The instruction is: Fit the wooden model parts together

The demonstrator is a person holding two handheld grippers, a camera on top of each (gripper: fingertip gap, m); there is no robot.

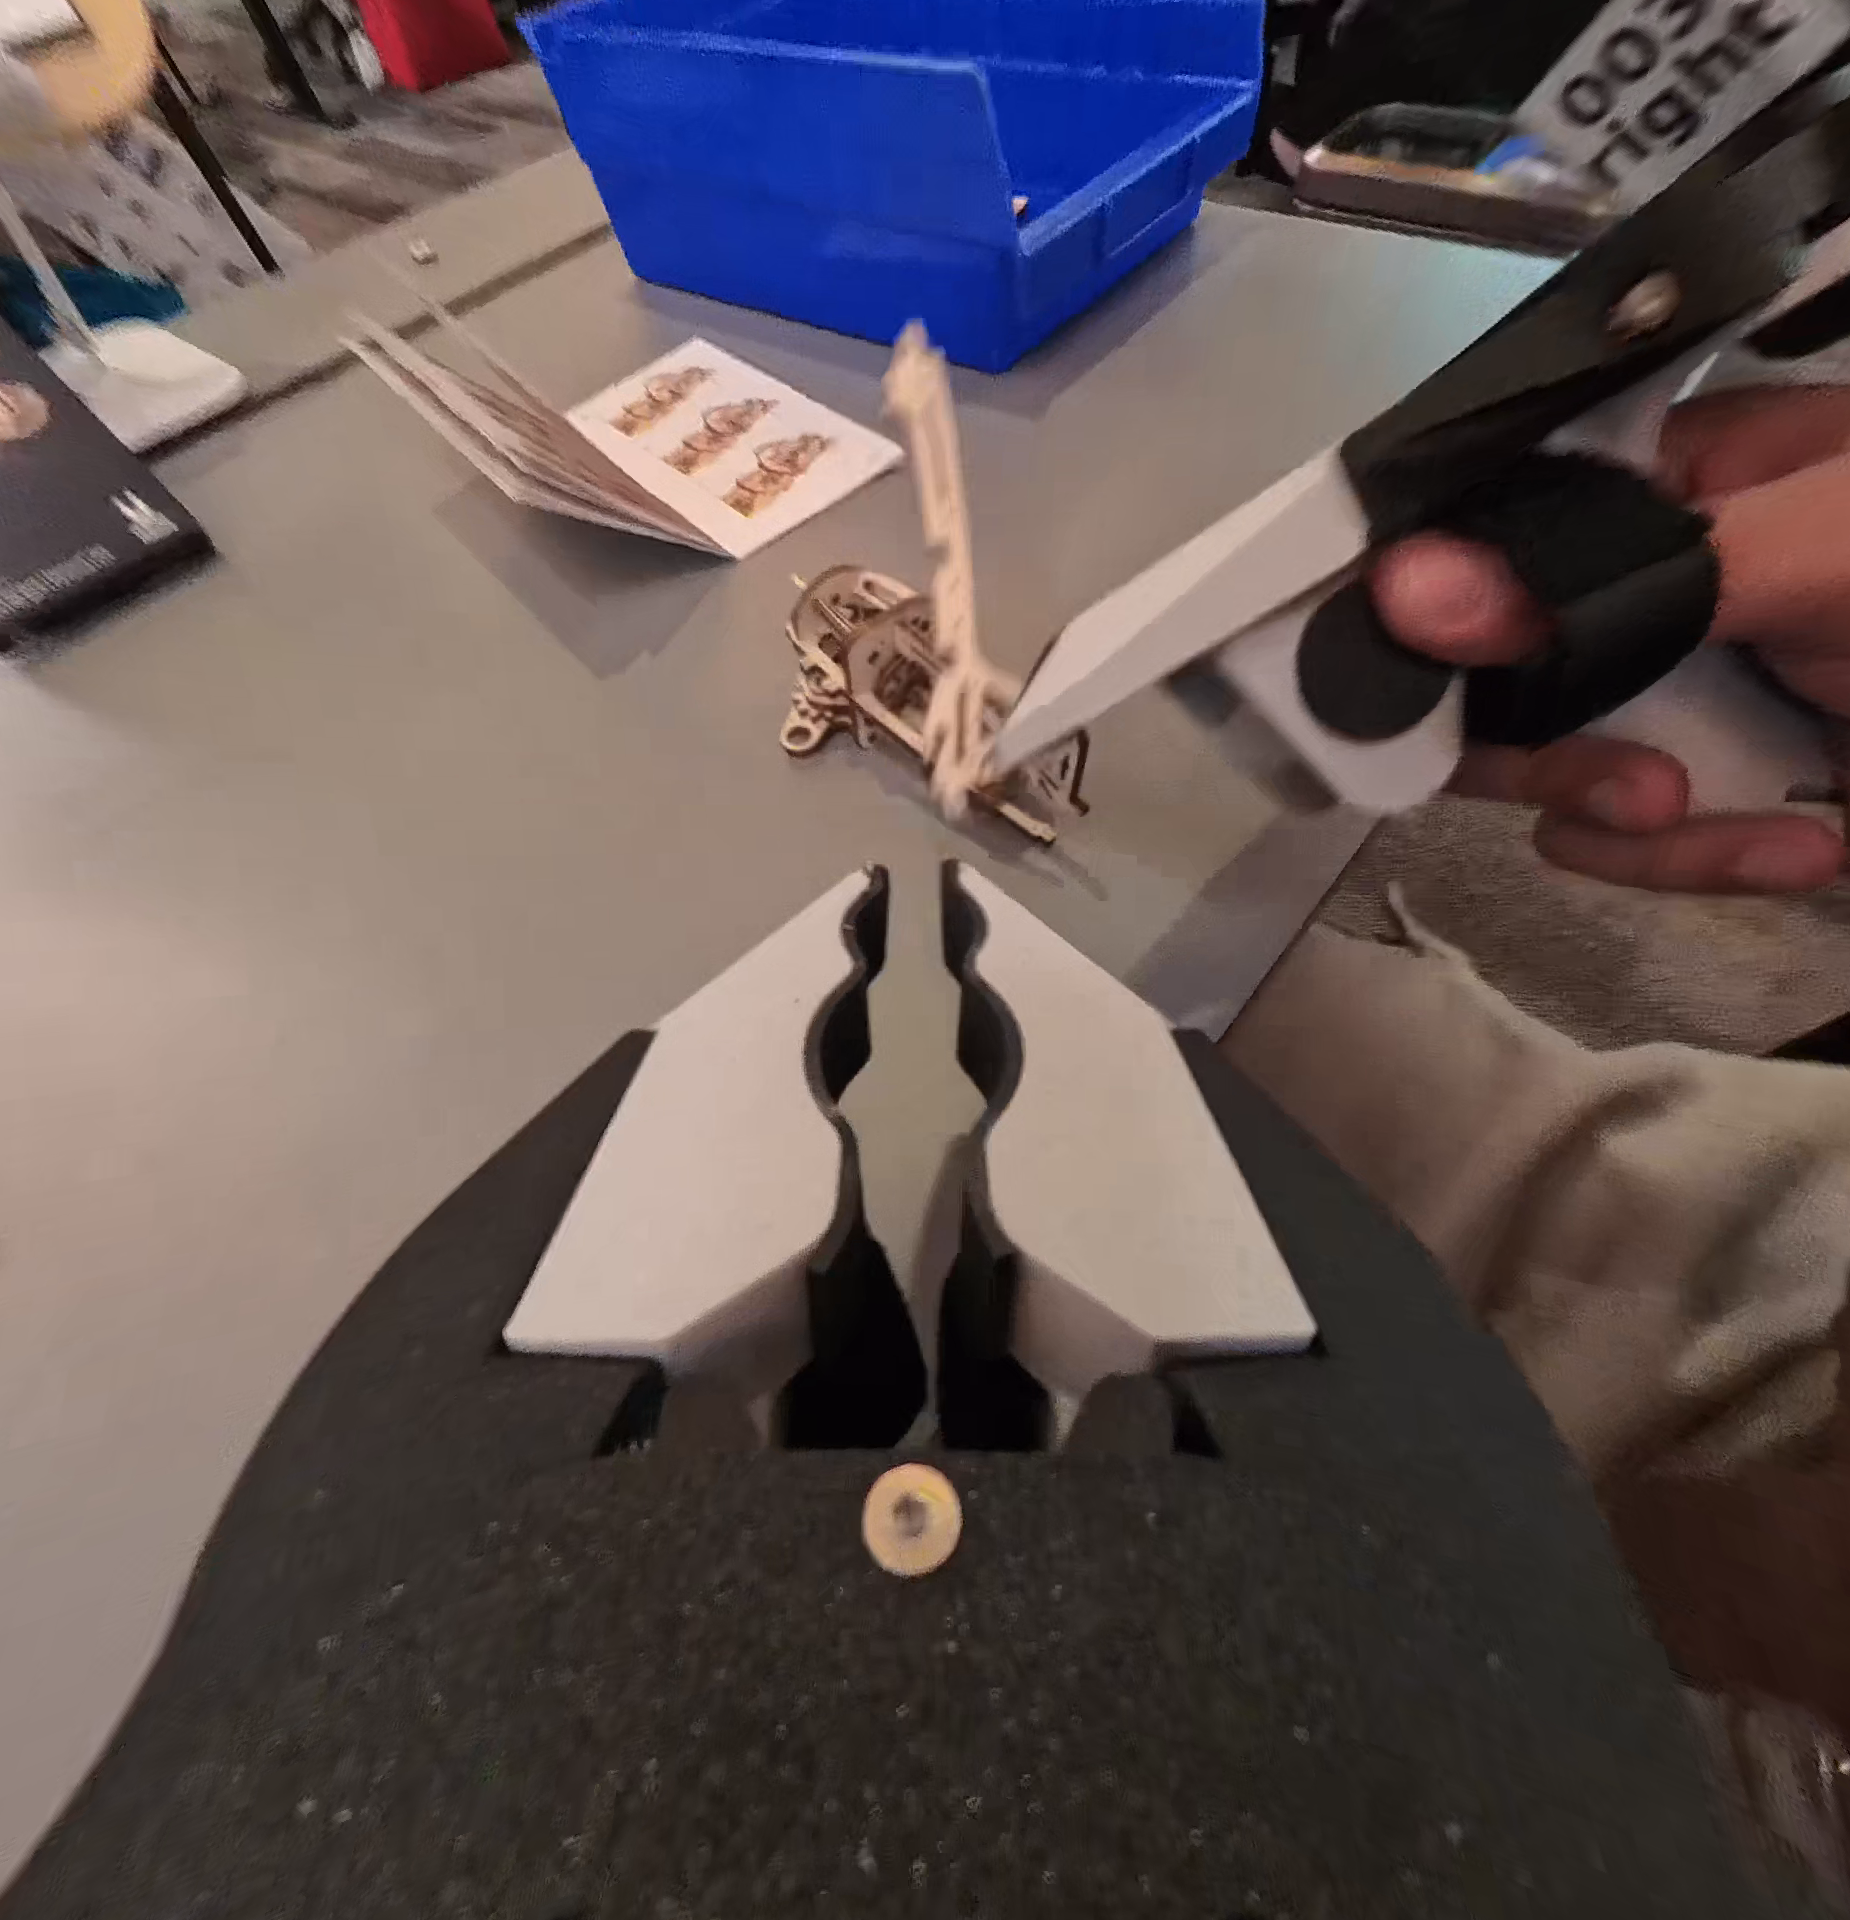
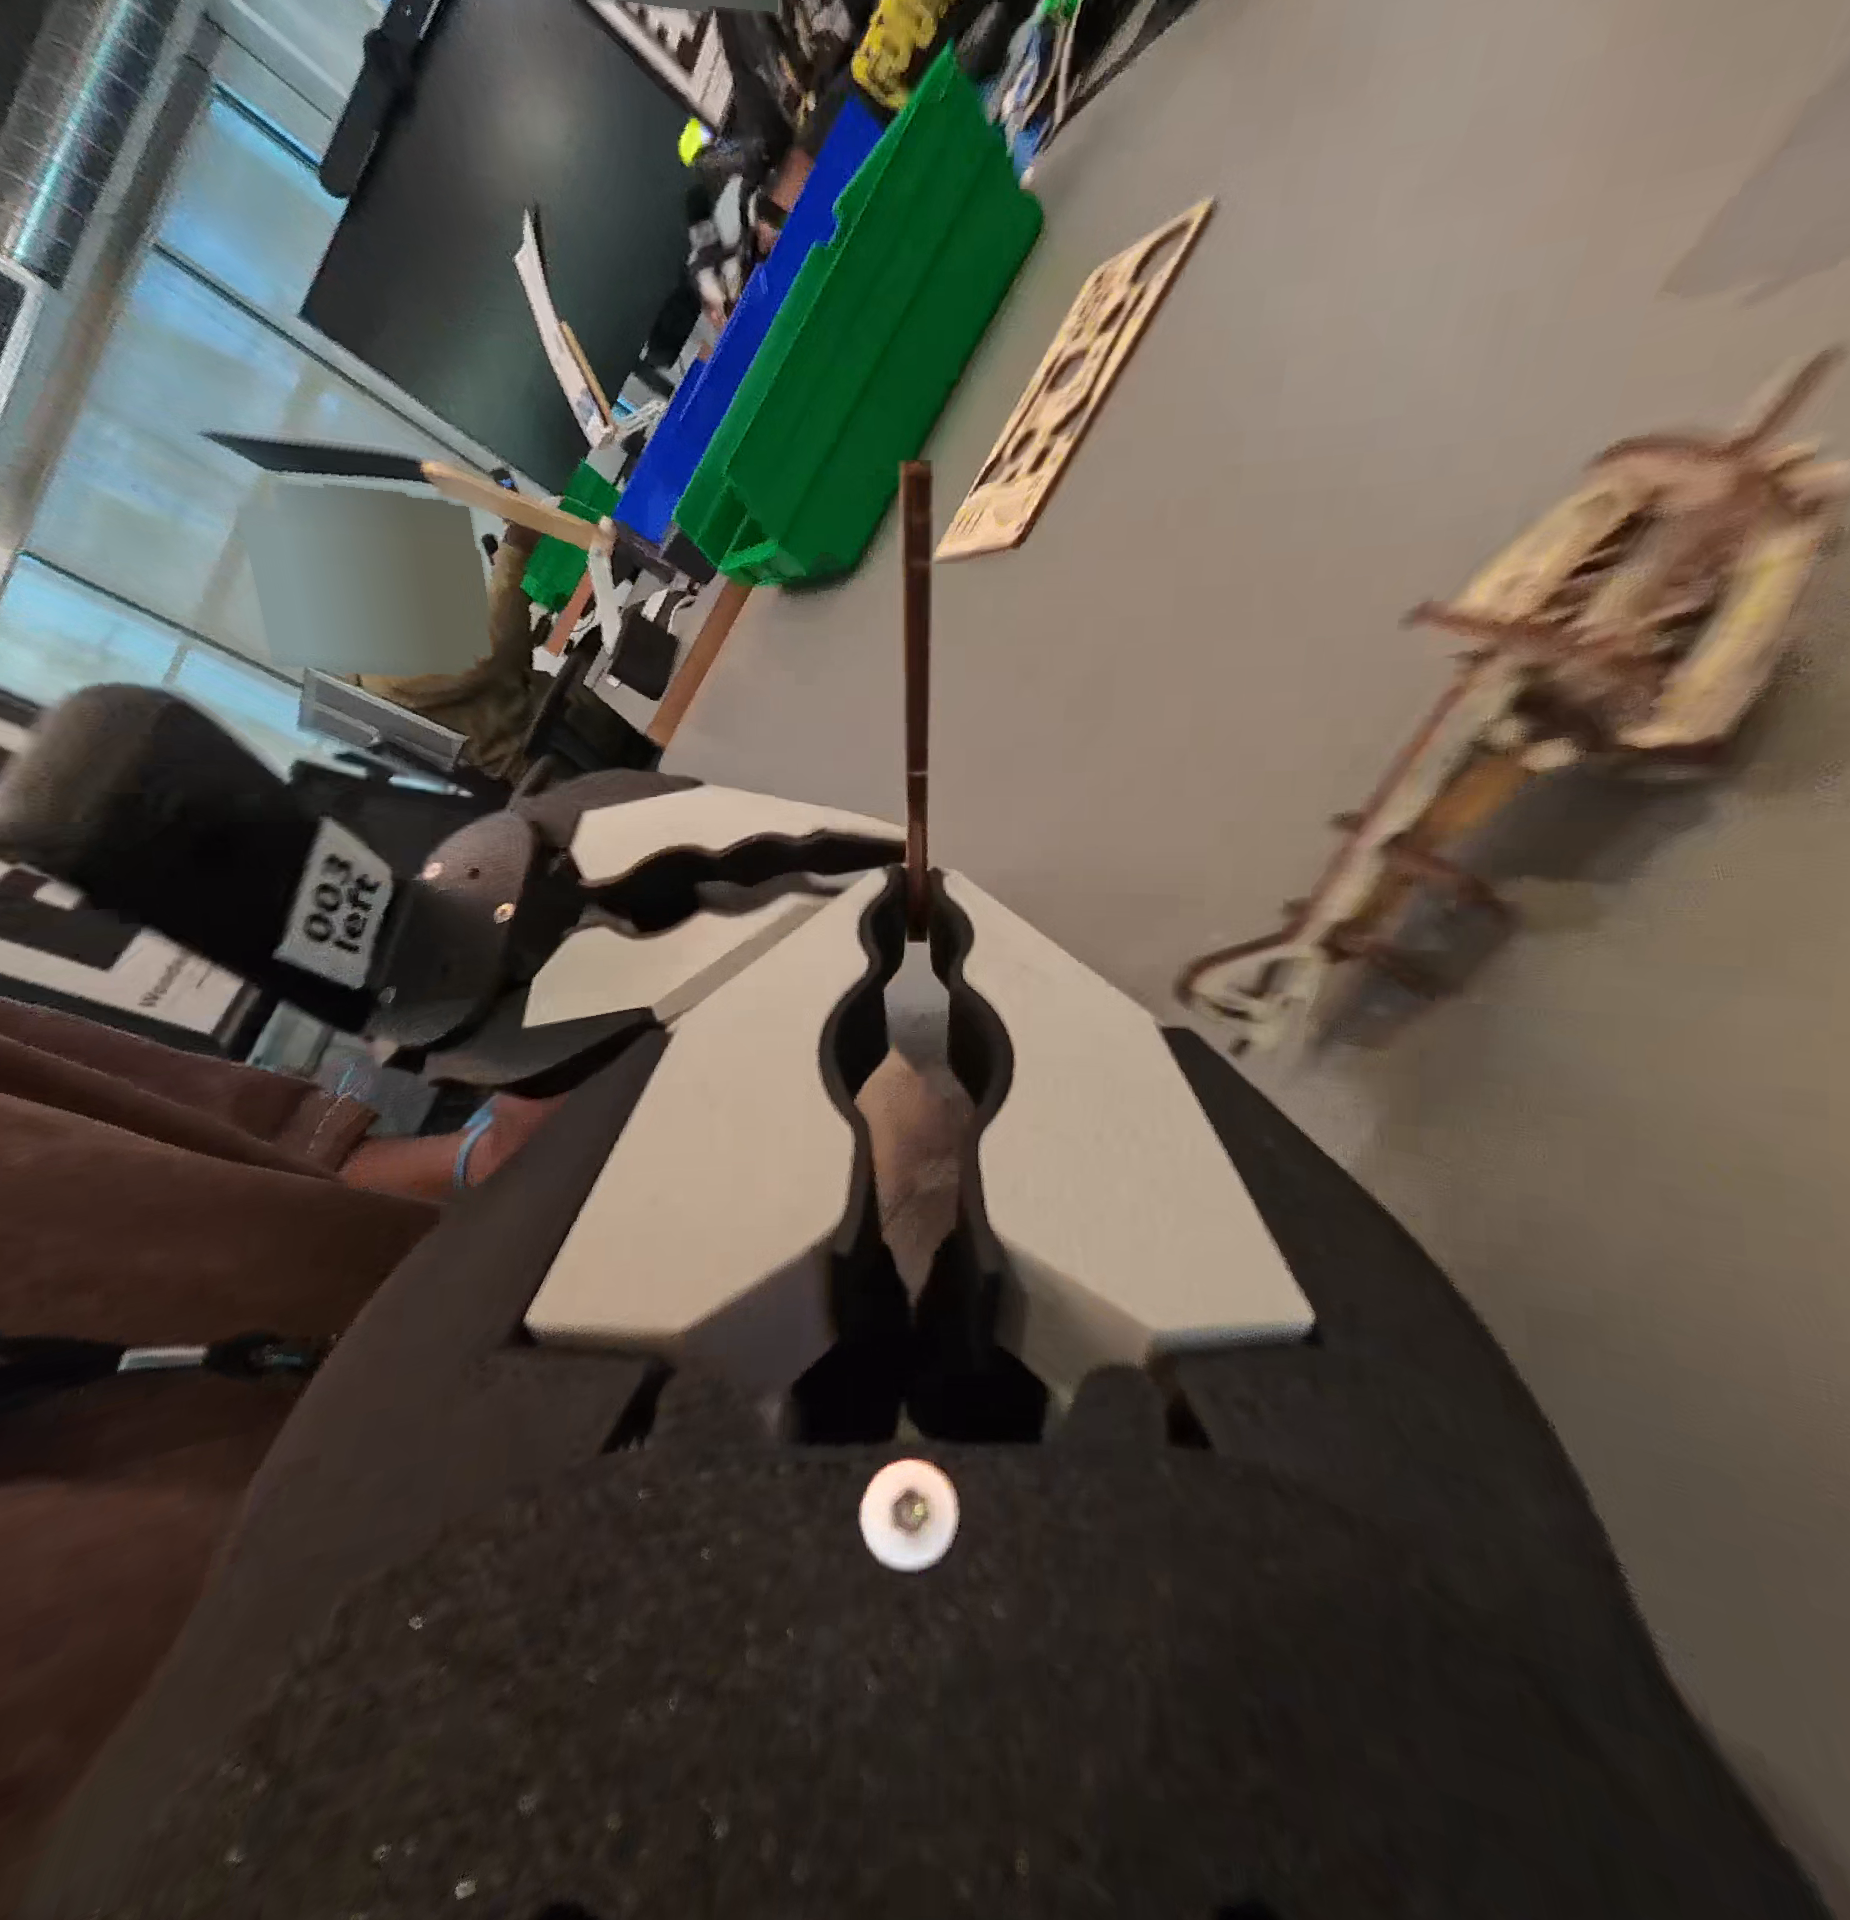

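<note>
I see a plain grey bench [image 1: 277, 935], its near right corner just beside my right tool [image 1: 988, 764]. A blue bin [image 1: 900, 177] and an open booklet [image 1: 630, 457] lie farther back, with open surface to the left. My left tool [image 1: 913, 883] is slightly spread, holding nothing. My right tool pinches a thin wooden strip [image 2: 916, 665], its lower end at the wooden model [image 1: 879, 665] mid-bench.
</note>
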